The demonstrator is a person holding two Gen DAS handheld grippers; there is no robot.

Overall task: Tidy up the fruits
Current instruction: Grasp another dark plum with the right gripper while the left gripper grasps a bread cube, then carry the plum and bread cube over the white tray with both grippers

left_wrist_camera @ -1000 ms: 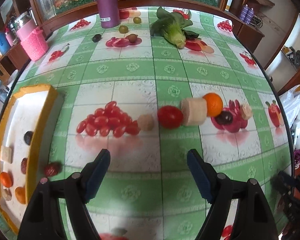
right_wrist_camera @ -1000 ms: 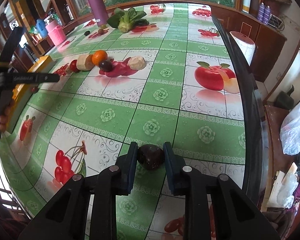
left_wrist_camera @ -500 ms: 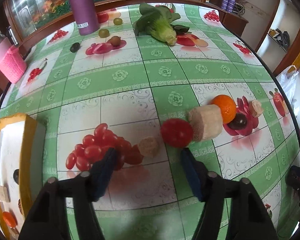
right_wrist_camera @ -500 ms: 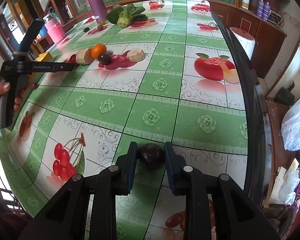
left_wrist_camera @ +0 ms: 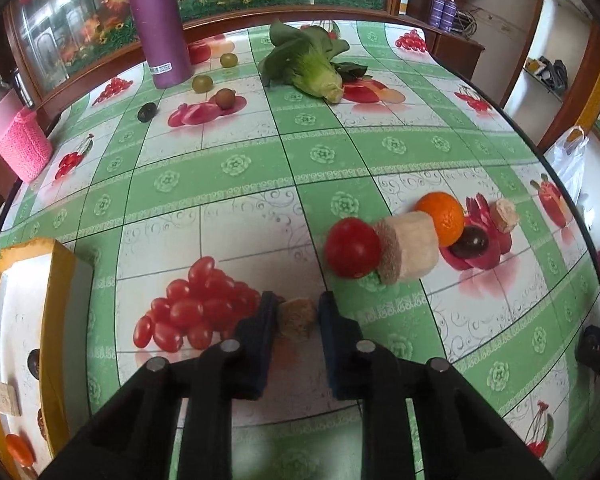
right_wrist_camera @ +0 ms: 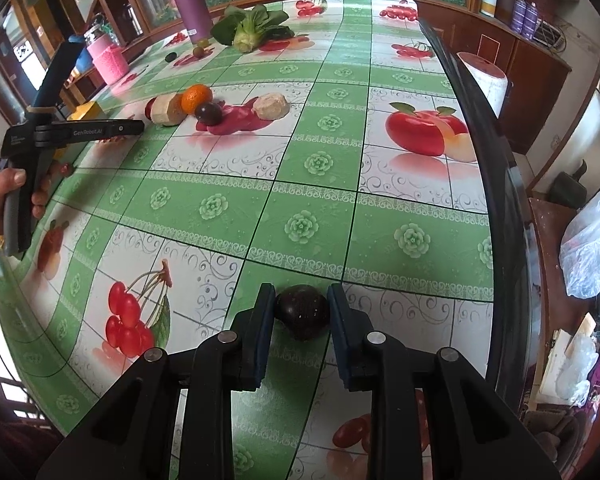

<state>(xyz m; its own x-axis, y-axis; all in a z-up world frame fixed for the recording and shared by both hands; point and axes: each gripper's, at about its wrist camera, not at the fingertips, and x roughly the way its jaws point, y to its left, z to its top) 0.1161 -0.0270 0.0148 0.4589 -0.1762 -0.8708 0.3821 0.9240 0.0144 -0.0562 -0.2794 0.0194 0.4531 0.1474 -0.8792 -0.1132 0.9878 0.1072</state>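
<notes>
My left gripper (left_wrist_camera: 297, 318) is shut on a small tan fruit chunk (left_wrist_camera: 296, 317) low over the tablecloth. Just beyond it lie a red tomato (left_wrist_camera: 352, 247), a pale cylinder-shaped piece (left_wrist_camera: 410, 248), an orange (left_wrist_camera: 441, 216), a dark plum (left_wrist_camera: 471, 241) and a small tan piece (left_wrist_camera: 506, 216). The yellow-rimmed tray (left_wrist_camera: 62, 276) with several fruits stands at the left. My right gripper (right_wrist_camera: 302, 312) is shut on a dark round fruit (right_wrist_camera: 302, 312) near the table's front edge. The left gripper also shows in the right wrist view (right_wrist_camera: 138, 126).
A purple bottle (left_wrist_camera: 160, 24), leafy greens (left_wrist_camera: 312, 64), small green and dark fruits (left_wrist_camera: 202, 83) and a pink knitted holder (left_wrist_camera: 22, 146) stand at the far side. The table edge (right_wrist_camera: 496, 184) runs along the right, with a white roll (right_wrist_camera: 486, 80) beyond it.
My left gripper moved forward and down to the tan chunk and closed on it. My right gripper stayed still, holding the dark fruit.
</notes>
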